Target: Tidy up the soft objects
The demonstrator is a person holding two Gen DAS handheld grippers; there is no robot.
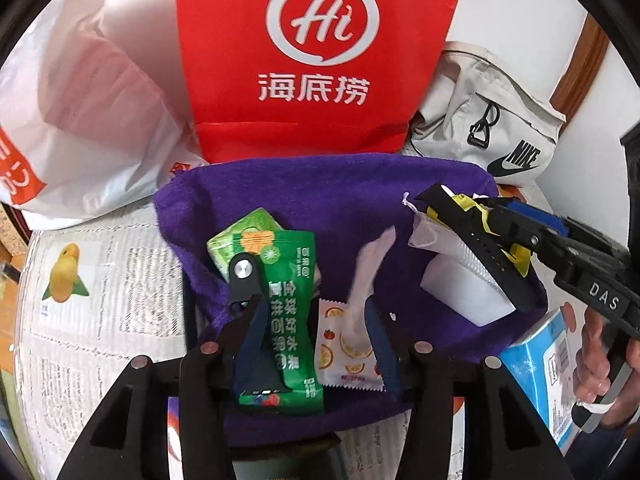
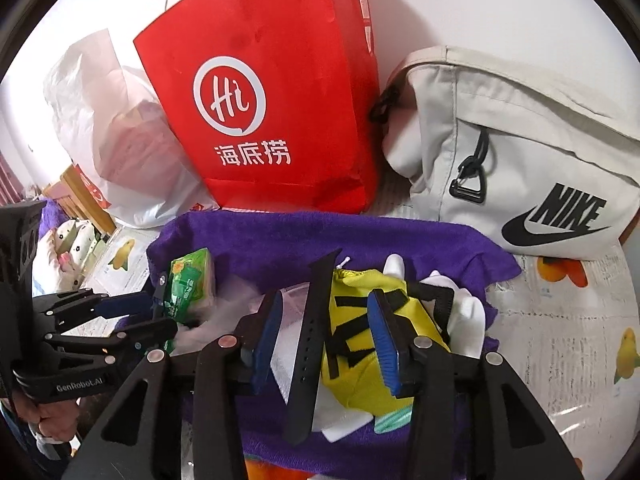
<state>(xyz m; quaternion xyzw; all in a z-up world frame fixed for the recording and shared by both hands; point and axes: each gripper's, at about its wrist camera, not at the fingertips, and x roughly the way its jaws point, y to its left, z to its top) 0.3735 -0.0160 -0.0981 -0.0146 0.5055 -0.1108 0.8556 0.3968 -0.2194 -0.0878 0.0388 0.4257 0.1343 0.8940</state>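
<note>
1. One surface (image 1: pixel 100 280), covered with a newspaper-print cloth bearing parrot pictures, carries everything.
2. One red bag (image 1: pixel 320 56) with a white "Hi" logo stands upright at the back, touching the far edge of the towel.
3. One white plastic bag (image 1: pixel 80 112) slumps to the left of the red bag.
4. One pale grey Nike bag (image 2: pixel 520 152) lies to the right of the red bag.
5. One purple towel (image 1: pixel 320 200) is spread in the middle of the surface; the small soft things lie on it.
6. One light-blue box (image 1: pixel 540 368) sits at the towel's right edge, near the person's hand (image 1: pixel 600 360).
7. Two claws are over the towel. The left claw (image 1: pixel 316 344) stands released, with the green packet and the fruit sachet lying in the gap between its blue pads (image 1: pixel 256 344); neither pad visibly presses on them. The right claw (image 2: pixel 328 344) is likewise released, its pads apart, straddling the watch strap and the yellow pouch.
8. One yellow pouch (image 2: pixel 360 332) with black markings rests on the towel's right half, on top of white packets.
9. One black watch strap (image 2: pixel 316 332) lies across the pouch's left side.
10. One green snack packet (image 1: pixel 292 320) lies lengthwise on the towel's left half.
11. One green tissue pack (image 1: pixel 244 236) is partly beneath that packet's far end.
12. One white sachet (image 1: pixel 348 352) printed with orange slices lies just right of the green packet.
13. One crumpled white wrapper (image 1: pixel 368 268) overlaps the sachet's top.
</note>
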